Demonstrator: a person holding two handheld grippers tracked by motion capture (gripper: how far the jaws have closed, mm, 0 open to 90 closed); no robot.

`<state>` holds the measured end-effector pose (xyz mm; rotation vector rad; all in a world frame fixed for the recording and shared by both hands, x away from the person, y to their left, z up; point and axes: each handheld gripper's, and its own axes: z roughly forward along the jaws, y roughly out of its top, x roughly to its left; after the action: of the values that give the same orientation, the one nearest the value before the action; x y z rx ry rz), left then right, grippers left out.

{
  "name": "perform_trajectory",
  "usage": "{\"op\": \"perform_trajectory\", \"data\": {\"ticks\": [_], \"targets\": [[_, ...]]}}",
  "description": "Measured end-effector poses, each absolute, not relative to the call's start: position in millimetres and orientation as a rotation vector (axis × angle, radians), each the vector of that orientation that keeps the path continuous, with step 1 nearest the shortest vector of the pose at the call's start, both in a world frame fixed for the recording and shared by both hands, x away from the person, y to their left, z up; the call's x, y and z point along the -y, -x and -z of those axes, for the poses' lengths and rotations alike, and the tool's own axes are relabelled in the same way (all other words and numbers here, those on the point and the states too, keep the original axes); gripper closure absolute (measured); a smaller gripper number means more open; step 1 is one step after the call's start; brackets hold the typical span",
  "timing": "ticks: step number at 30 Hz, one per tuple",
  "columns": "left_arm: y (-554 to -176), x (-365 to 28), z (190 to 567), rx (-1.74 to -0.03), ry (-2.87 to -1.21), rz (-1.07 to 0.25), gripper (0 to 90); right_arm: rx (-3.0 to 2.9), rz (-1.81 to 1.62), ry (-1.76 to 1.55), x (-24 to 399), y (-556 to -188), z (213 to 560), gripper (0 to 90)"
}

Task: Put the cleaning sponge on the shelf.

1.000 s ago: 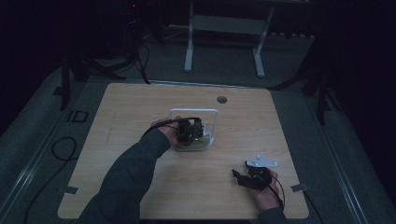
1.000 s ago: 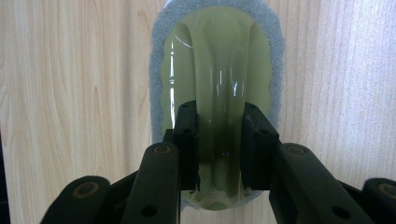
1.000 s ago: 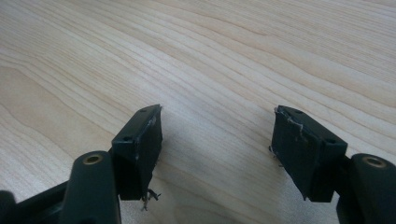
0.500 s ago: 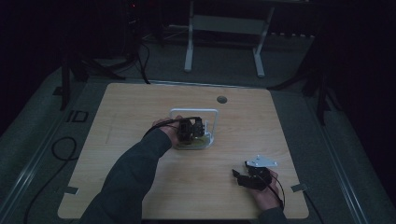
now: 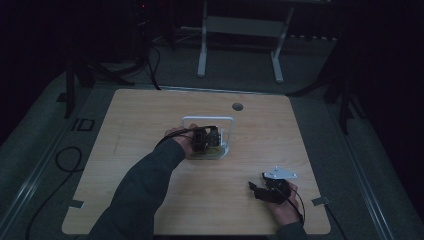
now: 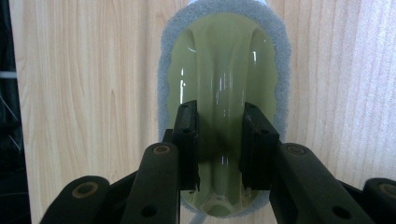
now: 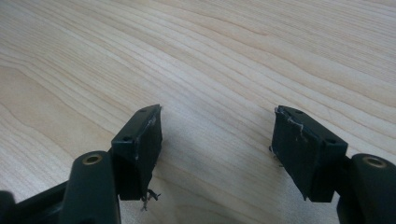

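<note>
While my left tool point(image 6: 219, 144) sits clamped on the raised central ridge of the olive scrubber point(image 6: 224, 70), that scrubber lies mid-table point(image 5: 150, 120) beside a white handle frame point(image 5: 207, 120). Right tool point(image 7: 217, 154) released, nothing between jaws, hovering over bare wood. Glossy plastic likely slippery, stiff, light; grey fibre rim soft, so the ridge looks the best hold

Left gripper point(image 5: 212, 141) over scrubber point(image 5: 215, 150) mid-table point(image 5: 150, 120); right gripper point(image 5: 265, 189) near front-right corner
</note>
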<state>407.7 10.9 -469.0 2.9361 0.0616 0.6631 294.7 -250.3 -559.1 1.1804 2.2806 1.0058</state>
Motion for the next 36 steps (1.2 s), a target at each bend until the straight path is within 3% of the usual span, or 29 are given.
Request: {"op": "perform_trajectory", "data": {"ticks": [15, 36], "targets": [[-411, -10, 473, -0.070, -2.926, -0.738, 67.0, -2.282, -1.006, -1.181, 250, -294, 559, 32.6], [-402, -14, 460, -0.123, -2.919, -0.722, 58.5, -2.281, -1.007, -1.180, 250, -293, 559, 32.5]]}}
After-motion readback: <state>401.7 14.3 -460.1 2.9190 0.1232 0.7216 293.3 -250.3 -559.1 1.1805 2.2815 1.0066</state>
